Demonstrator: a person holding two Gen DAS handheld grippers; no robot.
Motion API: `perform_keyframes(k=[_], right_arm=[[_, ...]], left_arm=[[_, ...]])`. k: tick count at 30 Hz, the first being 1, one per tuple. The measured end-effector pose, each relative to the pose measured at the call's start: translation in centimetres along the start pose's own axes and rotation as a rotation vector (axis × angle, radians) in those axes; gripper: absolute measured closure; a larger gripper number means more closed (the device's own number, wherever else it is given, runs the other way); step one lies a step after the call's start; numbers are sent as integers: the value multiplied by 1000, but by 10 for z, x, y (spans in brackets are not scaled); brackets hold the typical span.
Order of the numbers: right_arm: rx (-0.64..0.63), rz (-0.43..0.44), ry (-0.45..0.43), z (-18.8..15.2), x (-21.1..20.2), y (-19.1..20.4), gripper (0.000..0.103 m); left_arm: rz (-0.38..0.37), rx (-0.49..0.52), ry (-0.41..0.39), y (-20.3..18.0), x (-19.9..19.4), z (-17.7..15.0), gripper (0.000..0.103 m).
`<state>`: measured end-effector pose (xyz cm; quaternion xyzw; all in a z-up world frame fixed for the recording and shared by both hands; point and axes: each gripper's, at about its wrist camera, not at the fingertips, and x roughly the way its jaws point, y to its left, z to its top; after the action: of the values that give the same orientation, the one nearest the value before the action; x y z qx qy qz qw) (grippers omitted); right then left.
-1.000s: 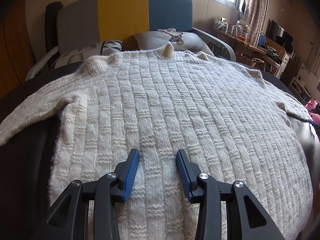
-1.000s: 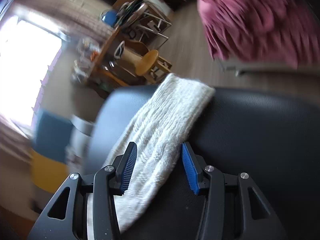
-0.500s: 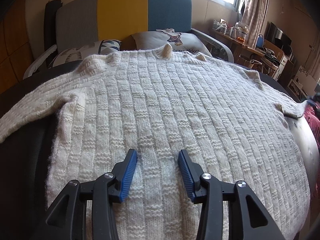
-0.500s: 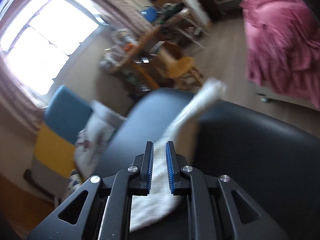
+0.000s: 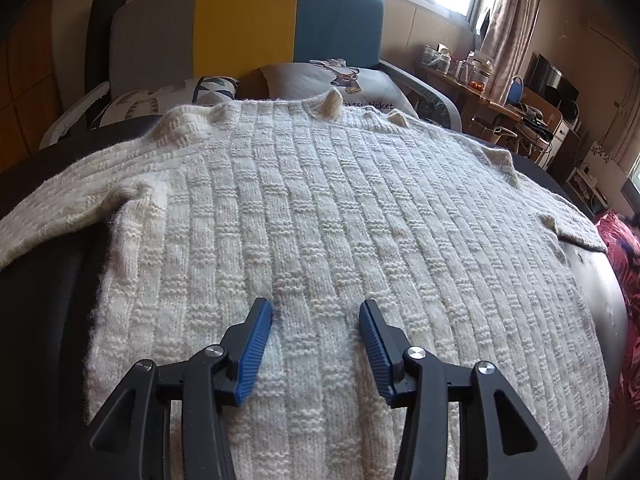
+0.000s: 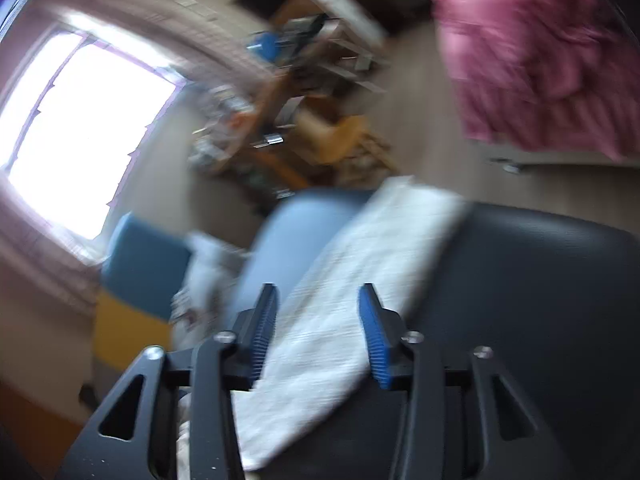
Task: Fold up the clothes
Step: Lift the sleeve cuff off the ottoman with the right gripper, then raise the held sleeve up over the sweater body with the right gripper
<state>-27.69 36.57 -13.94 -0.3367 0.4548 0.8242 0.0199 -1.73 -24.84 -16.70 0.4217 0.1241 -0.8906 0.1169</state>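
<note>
**A:** How far along is the folding?

**B:** The cream knitted sweater [image 5: 320, 220] lies spread flat over the dark bench [image 5: 40, 300], body open, no fold showing in it. One sleeve [image 5: 60, 208] runs out toward the bench's left edge; the other sleeve [image 6: 360, 292] stretches toward the right edge. By my judgement, sleeves and body are all left to fold.

**A:** Where's the left gripper?

**B:** The left gripper [image 5: 316, 344] hangs low over the sweater's near hem area, fingers spread apart with bare knit between them, clamping nothing. Whether the tips touch the wool, I cannot tell.

**A:** And the right?

**B:** Its view is blurred. The right gripper [image 6: 318, 332] has its fingers apart too, and the sleeve lies between them, running from near the camera out to its cuff by the bench's edge. Nothing is pinched.
</note>
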Motion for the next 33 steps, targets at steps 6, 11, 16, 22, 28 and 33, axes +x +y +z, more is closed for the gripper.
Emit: perform_keyframes(k=[6, 11, 16, 22, 28, 33], right_arm=[[95, -36, -1, 19, 9, -55, 38], [-63, -128, 40, 23, 35, -29, 25], [-207, -227, 70, 20, 57, -5, 93], [-352, -101, 52, 5, 32, 46, 93], [-518, 68, 54, -20, -2, 116, 93], [-646, 214, 114, -77, -28, 174, 93]], left_arm=[[32, 24, 5, -5, 1, 0, 56], [54, 42, 6, -9, 1, 0, 55], [64, 29, -1, -10, 0, 2, 56], [44, 70, -54, -23, 2, 27, 57], [106, 105, 34, -24, 44, 47, 57], [98, 110, 16, -25, 32, 50, 62]])
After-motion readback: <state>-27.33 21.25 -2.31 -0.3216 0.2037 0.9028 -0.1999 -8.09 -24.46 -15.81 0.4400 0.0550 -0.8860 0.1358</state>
